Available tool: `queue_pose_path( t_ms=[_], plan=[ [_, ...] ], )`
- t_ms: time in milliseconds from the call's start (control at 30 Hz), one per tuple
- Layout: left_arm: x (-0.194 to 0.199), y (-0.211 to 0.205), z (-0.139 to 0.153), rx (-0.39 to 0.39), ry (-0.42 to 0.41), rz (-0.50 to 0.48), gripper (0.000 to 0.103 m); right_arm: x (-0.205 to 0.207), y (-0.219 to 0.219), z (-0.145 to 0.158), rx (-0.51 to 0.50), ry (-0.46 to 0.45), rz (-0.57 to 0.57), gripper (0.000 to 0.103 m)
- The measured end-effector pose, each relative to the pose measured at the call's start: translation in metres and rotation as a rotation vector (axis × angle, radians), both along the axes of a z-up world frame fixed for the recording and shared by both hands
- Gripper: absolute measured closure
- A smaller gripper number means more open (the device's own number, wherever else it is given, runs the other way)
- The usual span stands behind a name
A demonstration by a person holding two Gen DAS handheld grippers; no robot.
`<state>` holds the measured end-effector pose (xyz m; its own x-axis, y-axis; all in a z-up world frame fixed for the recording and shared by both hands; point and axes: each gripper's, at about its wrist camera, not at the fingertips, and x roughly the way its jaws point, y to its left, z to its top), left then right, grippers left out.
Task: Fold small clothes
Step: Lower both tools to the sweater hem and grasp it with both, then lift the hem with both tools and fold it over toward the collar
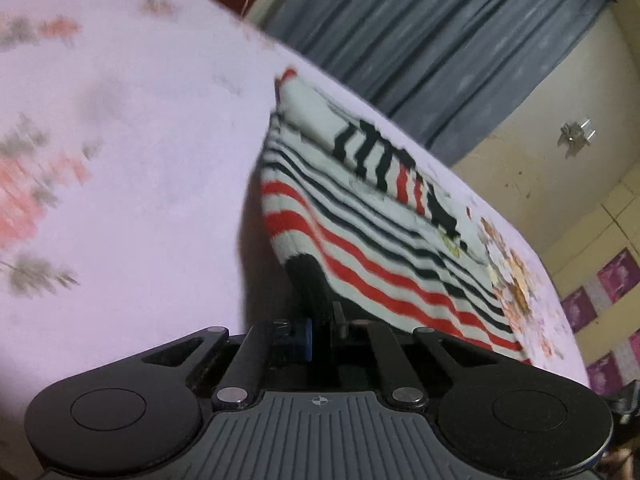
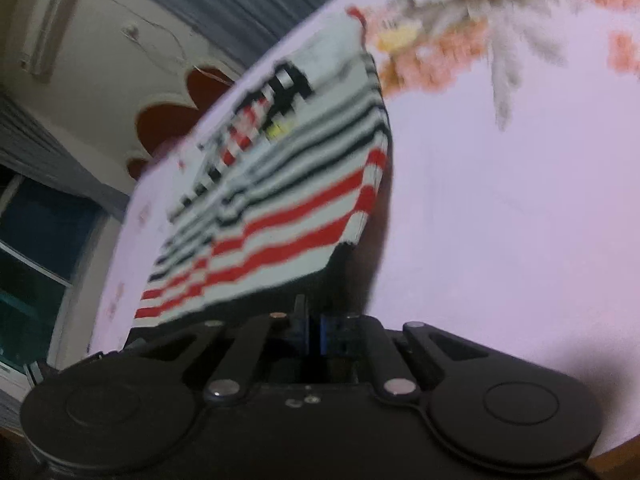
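With both near corners pinched: left gripper (image 1: pixel 316 280) closed on striped garment (image 1: pixel 384 240), right gripper (image 2: pixel 320 304) closed on its other near corner, hem raised off bed sheet (image 1: pixel 140 200). Probably first fold just begun; folding over and flattening still left.

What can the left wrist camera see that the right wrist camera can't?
Only the left view shows purple patterned wall tiles. Only the right view shows a wall air conditioner, a window and red heart shapes. Both share the striped garment, the pink floral sheet, grey curtains, and a shut claw at the garment's near edge.
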<state>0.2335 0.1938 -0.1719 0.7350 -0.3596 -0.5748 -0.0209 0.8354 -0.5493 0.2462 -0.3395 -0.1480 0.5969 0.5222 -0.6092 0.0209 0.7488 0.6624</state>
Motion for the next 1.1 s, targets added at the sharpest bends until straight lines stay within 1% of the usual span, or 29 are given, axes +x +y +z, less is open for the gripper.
queue_pose_path(
  t_ms=[33,67,100,133,167,200,267,333,400,467,533,600,667,733,833,900,967,1100],
  plan=[
    [0.000,0.001,0.000,0.018,0.011,-0.006,0.097,-0.003,-0.005,0.004,0.015,-0.019,-0.004,0.098],
    [0.003,0.001,-0.005,0.041,0.040,-0.012,0.097,-0.006,-0.009,0.007,0.017,-0.036,-0.003,0.098],
    [0.008,0.000,-0.012,0.062,0.074,-0.019,0.097,-0.005,-0.010,0.004,0.004,-0.030,0.000,0.098],
    [0.011,-0.001,-0.017,0.065,0.077,-0.017,0.097,0.000,-0.009,-0.003,-0.023,0.008,0.008,0.098],
    [0.013,0.000,-0.017,0.041,0.079,-0.001,0.097,0.005,-0.007,-0.012,-0.041,0.052,0.017,0.098],
    [0.014,0.002,-0.015,0.017,0.083,0.018,0.097,0.008,-0.006,-0.017,-0.034,0.062,0.014,0.098],
    [0.013,0.005,-0.005,-0.018,0.056,0.038,0.097,0.008,-0.010,-0.007,0.006,0.026,-0.017,0.098],
    [0.012,0.006,0.004,-0.035,0.032,0.045,0.097,0.009,-0.015,0.011,0.034,-0.036,-0.032,0.098],
    [0.013,0.009,0.017,-0.056,-0.003,0.059,0.097,0.018,-0.014,0.032,0.009,-0.091,-0.023,0.098],
    [0.020,0.013,0.034,-0.078,-0.048,0.071,0.097,0.030,-0.014,0.049,0.010,-0.132,-0.020,0.098],
    [0.035,0.016,0.052,-0.109,-0.098,0.069,0.097,0.048,-0.013,0.066,-0.006,-0.174,-0.018,0.098],
    [0.057,0.019,0.068,-0.137,-0.128,0.068,0.097,0.070,-0.014,0.083,-0.015,-0.202,-0.026,0.098],
    [0.087,0.023,0.079,-0.178,-0.150,0.073,0.097,0.095,-0.013,0.093,-0.009,-0.218,-0.041,0.098],
    [0.122,0.022,0.087,-0.200,-0.162,0.083,0.097,0.123,-0.018,0.100,0.010,-0.214,-0.060,0.098],
    [0.179,0.019,0.088,-0.202,-0.142,0.086,0.097,0.173,-0.023,0.104,0.026,-0.185,-0.084,0.098],
    [0.220,0.013,0.085,-0.196,-0.119,0.086,0.097,0.211,-0.021,0.100,0.020,-0.163,-0.095,0.098],
    [0.258,0.010,0.077,-0.194,-0.079,0.089,0.097,0.246,-0.020,0.091,0.024,-0.127,-0.106,0.098],
    [0.320,0.006,0.050,-0.167,0.005,0.084,0.097,0.303,-0.020,0.060,0.051,-0.048,-0.133,0.098]
  ],
)
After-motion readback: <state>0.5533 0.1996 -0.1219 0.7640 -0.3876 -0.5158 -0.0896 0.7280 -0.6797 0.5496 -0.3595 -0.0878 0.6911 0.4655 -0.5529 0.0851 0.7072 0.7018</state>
